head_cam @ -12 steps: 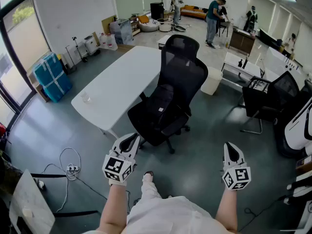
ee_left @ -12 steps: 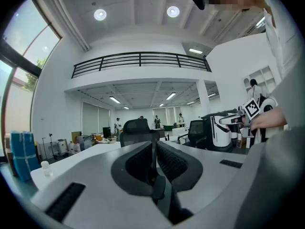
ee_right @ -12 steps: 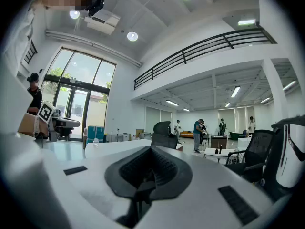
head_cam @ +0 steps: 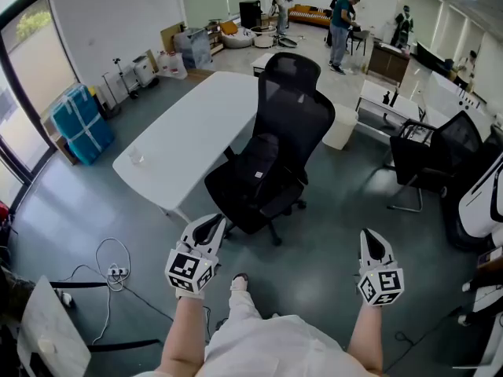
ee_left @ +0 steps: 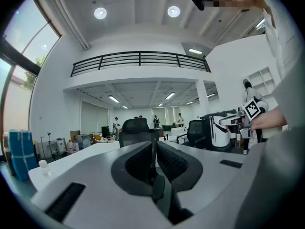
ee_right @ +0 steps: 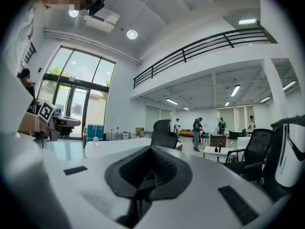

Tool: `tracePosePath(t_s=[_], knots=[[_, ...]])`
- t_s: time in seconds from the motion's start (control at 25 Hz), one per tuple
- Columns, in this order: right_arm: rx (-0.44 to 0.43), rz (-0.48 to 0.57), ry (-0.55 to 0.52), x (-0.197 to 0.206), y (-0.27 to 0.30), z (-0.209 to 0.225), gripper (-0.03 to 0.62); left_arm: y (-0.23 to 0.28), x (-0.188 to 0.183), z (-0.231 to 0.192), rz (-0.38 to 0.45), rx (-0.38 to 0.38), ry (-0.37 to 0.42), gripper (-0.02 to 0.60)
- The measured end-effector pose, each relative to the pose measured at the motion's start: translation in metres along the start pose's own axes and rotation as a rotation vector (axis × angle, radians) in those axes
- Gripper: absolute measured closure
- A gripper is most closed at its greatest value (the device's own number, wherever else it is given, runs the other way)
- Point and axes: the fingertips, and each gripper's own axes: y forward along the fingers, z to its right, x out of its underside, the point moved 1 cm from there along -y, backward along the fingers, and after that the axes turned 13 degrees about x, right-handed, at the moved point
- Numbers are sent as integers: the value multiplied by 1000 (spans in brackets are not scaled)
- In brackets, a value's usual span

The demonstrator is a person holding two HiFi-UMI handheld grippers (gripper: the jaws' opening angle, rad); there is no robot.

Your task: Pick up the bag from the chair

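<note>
Both tools are clenched on nothing. The left gripper (head_cam: 207,226) and the right gripper (head_cam: 370,243) sit low in the head view, jaws pressed together, well apart from the work. Above them, near the frame's centre, the black bag (head_cam: 253,173) lies slumped on the seat of the office chair (head_cam: 302,112), just beside the white table (head_cam: 192,124). The likely trouble is black on black (little contrast), so jaws could close on upholstery instead. The chair has casters and may roll away under a push. A loose cable (head_cam: 106,261) at lower left could catch a foot.
</note>
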Motion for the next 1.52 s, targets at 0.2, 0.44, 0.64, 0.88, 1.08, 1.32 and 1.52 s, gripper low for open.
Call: tracePosePath(t_s=[0.2, 0.44, 0.64, 0.88, 1.08, 1.32, 1.52], knots=[[-16, 21, 18, -5, 7, -10, 576, -2, 5, -12, 4, -2, -13, 534], [-25, 10, 7, -5, 29, -24, 576, 1, 15, -36, 1, -7, -32, 534], [-25, -3, -7, -6, 59, -41, 576, 7, 20, -66, -3, -2, -48, 534], [-35, -15, -40, -9, 110, -66, 574, 27, 27, -116, -13, 9, -69, 534], [-27, -36, -45, -7, 160, -91, 574, 48, 31, -167, -15, 37, -64, 534], [-7, -46, -37, -8, 208, -121, 574, 65, 33, -226, -8, 64, -59, 534], [6, -60, -58, -9, 234, -143, 573, 79, 34, -259, 3, 96, -58, 534]])
